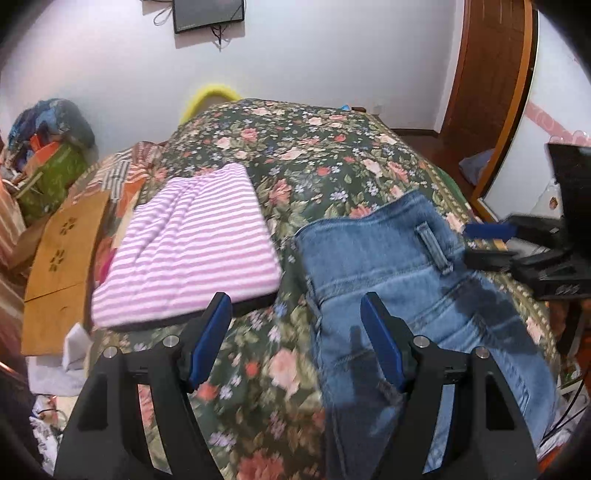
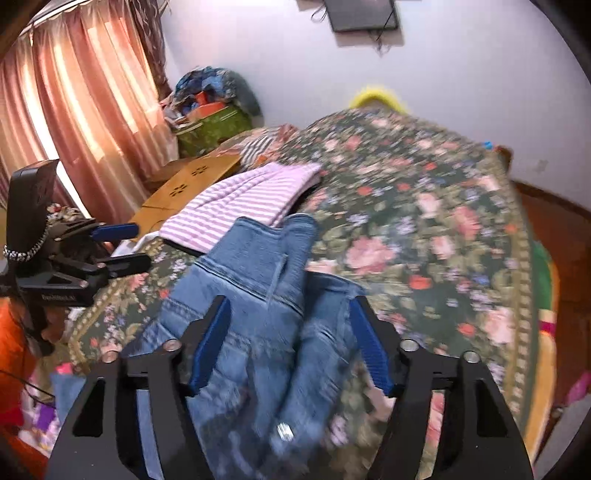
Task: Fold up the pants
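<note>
A bed (image 1: 317, 155) with a dark green floral cover fills the room's middle. The blue jeans (image 1: 399, 266) lie on its near part, waistband away from the cameras, and a folded pink-and-white striped cloth (image 1: 188, 243) lies just beside them on the left. The left gripper (image 1: 295, 314) hovers over the cover at the jeans' left edge, jaws apart and empty. The right gripper (image 2: 290, 321) has its jaws apart with bunched denim between them; I cannot tell if the pads press it. Pink curtains (image 2: 77, 122) hang left, a dark screen (image 1: 208, 14) on the white wall.
</note>
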`<state>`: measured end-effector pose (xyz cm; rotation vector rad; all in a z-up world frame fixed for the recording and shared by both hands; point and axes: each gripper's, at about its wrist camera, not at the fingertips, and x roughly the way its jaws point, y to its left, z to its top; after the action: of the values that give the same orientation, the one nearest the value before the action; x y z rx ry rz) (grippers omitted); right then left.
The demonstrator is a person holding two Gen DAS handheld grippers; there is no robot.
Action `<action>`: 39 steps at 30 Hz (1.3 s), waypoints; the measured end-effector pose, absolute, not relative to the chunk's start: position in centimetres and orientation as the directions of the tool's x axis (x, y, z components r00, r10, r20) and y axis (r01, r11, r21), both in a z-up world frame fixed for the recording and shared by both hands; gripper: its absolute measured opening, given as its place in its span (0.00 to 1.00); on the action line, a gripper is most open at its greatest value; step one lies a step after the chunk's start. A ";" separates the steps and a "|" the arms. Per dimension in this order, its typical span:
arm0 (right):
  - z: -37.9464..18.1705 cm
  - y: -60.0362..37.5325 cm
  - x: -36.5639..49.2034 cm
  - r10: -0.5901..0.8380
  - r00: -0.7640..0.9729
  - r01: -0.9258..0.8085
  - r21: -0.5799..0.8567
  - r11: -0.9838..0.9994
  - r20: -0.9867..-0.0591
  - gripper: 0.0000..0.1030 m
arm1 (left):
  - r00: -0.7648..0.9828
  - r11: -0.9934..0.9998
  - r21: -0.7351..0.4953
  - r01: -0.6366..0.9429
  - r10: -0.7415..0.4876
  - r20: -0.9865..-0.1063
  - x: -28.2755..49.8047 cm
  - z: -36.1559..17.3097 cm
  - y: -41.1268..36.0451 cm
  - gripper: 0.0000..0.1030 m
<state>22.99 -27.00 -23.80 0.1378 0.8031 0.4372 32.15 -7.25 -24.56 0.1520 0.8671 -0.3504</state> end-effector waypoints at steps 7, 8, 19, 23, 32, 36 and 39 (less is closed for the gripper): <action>-26.1 -26.1 25.1 0.496 0.538 -0.347 0.358 0.867 -0.681 0.14 | 0.588 0.921 -0.034 0.388 -0.276 -0.760 33.6 -25.1 -8.4 0.70; -25.9 -26.4 25.0 0.500 0.547 -0.348 0.361 0.865 -0.671 0.13 | 0.588 0.920 -0.036 0.390 -0.279 -0.760 33.8 -25.2 -8.5 0.70; -24.9 -27.4 25.3 0.440 0.613 -0.354 0.269 0.896 -0.656 0.12 | 0.551 0.904 -0.055 0.425 -0.306 -0.777 33.9 -26.2 -10.1 0.70; -27.4 -28.8 26.3 0.380 0.577 -0.277 0.265 0.924 -0.723 0.22 | 0.531 0.893 -0.012 0.449 -0.277 -0.801 33.6 -27.4 -10.7 0.70; -25.4 -30.6 24.4 0.345 0.606 -0.251 0.239 0.938 -0.717 0.41 | 0.497 0.896 -0.048 0.442 -0.289 -0.818 34.0 -29.1 -10.4 0.70; -28.0 -31.5 25.3 0.333 0.578 -0.211 0.258 0.943 -0.745 0.48 | 0.488 0.894 -0.046 0.446 -0.286 -0.825 34.0 -29.6 -10.2 0.74; -27.9 -32.4 25.0 0.336 0.579 -0.186 0.281 0.941 -0.743 0.48 | 0.486 0.890 -0.039 0.454 -0.285 -0.826 33.9 -29.1 -9.9 0.74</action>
<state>24.98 -32.36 -27.95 0.1798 0.9044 0.3075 33.94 -9.94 -29.07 0.1943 0.9639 -0.4527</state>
